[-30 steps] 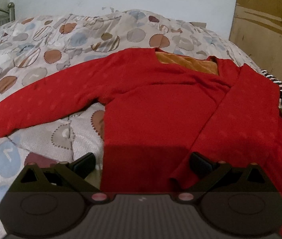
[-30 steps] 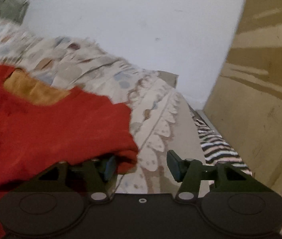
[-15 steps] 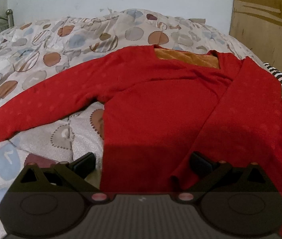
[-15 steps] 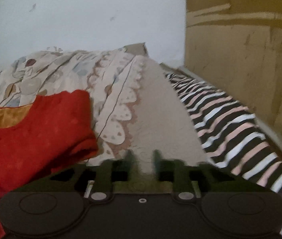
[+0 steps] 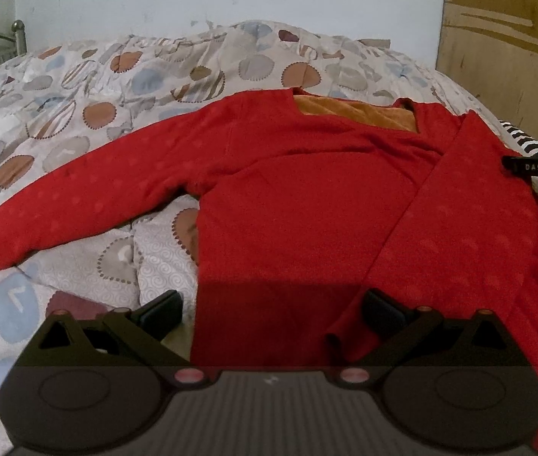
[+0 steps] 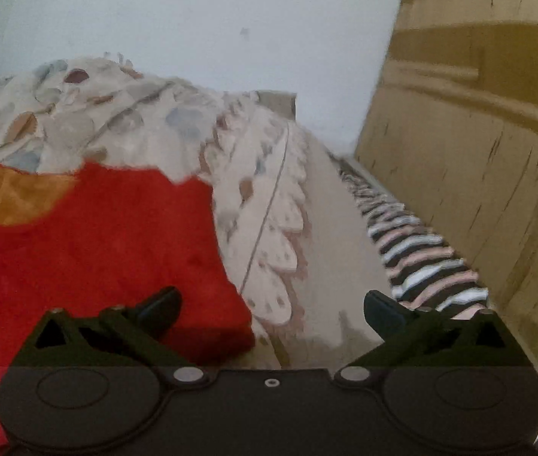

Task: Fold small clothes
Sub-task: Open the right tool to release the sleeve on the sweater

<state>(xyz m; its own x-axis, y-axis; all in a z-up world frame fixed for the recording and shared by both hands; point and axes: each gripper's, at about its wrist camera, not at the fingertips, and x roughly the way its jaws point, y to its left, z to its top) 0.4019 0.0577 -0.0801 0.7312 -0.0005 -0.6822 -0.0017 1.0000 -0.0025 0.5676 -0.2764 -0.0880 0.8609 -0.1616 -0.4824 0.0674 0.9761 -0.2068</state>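
Bed quilt (image 5: 124, 76) under your red sweater (image 5: 307, 197) | left hand-held gripper (image 5: 272, 309) spread wide | right hand-held gripper (image 6: 272, 309) spread wide

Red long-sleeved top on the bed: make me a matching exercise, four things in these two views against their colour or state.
Things:
1. red long-sleeved top
2. lining inside its neckline
3. striped cloth by the cardboard wall
4. right gripper

Descriptions:
A. jaws wide apart
B. black, white and pink
C. one sleeve folded across the body
D. orange

Pairs: 1-C, 2-D, 3-B, 4-A
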